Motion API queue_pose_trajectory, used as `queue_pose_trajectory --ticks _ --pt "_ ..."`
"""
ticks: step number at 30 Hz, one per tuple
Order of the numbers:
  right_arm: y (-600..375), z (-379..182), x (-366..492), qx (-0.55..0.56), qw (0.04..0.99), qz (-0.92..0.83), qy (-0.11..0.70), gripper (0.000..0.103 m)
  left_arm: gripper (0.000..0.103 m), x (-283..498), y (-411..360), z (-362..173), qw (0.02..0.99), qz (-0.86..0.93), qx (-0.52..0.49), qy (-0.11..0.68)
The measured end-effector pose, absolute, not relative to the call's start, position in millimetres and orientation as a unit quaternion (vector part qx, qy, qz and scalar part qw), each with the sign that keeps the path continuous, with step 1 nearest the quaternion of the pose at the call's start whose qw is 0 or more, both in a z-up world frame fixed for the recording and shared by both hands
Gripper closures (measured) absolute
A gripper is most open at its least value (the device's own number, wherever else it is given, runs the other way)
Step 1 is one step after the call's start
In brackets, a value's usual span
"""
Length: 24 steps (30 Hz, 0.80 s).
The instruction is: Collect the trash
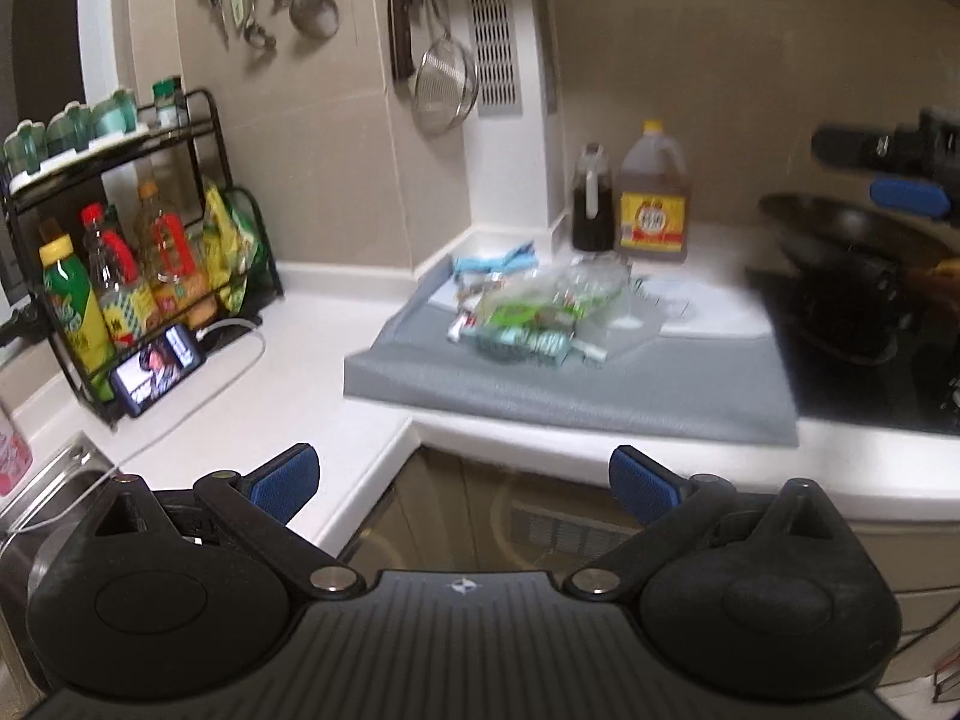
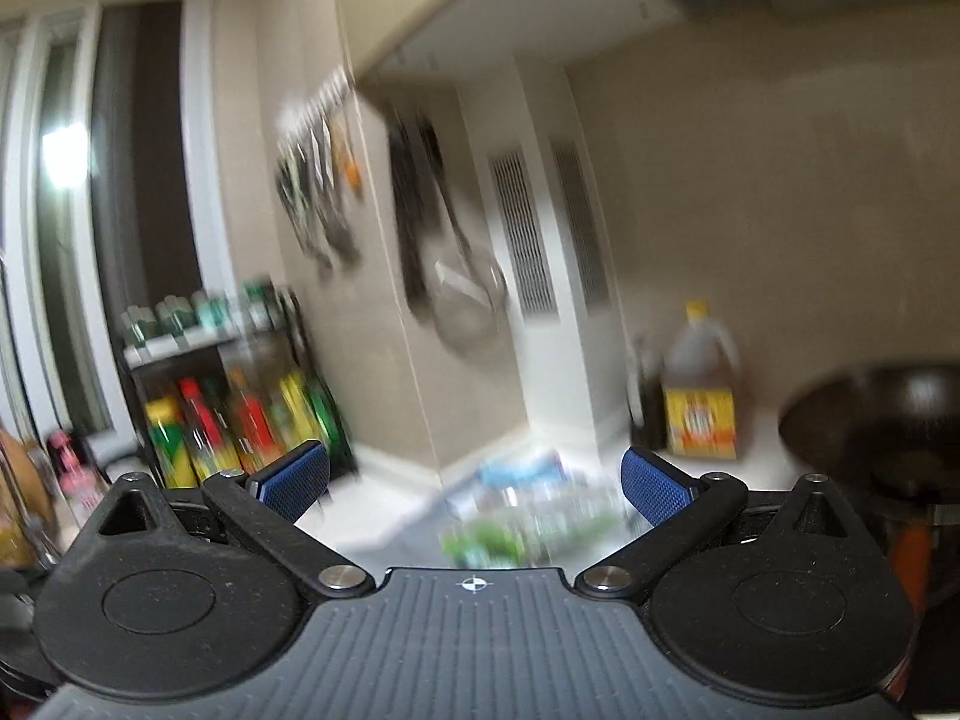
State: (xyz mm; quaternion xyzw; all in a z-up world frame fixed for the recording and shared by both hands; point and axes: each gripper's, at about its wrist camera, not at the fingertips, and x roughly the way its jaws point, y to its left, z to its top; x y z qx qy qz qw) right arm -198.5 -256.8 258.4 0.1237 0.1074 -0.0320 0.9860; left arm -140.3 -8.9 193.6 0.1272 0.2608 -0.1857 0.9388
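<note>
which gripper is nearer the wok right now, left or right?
Right. The right gripper hangs directly above the wok, jaws open and empty. The left gripper is back off the counter's front edge, open, well short of the wok.

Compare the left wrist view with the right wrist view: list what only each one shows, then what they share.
Only the left wrist view shows the phone propped by the rack, the grey mat under the wrappers, and the right gripper above the wok. Only the right wrist view shows the tall window. Both show the wrapper pile, oil jug, bottle rack and hanging strainer.
</note>
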Motion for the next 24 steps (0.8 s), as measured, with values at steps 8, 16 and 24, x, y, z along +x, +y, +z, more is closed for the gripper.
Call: queue_pose_trajectory --ticks 8,16,24 --pt "-246.6 185.4 -183.6 0.122 0.982 -0.019 0.145 0.000 0.000 -106.5 -7.6 154.4 0.935 -0.167 0.100 0.297" --pt "-266.1 161.6 -148.7 0.183 0.967 0.005 0.175 0.000 0.000 -78.0 -7.2 136.6 0.931 -0.143 0.108 0.318" --pt "-250.9 145.8 -129.3 0.093 0.975 -0.057 0.194 0.000 0.000 -47.7 -25.4 118.5 0.922 -0.128 0.125 0.344"
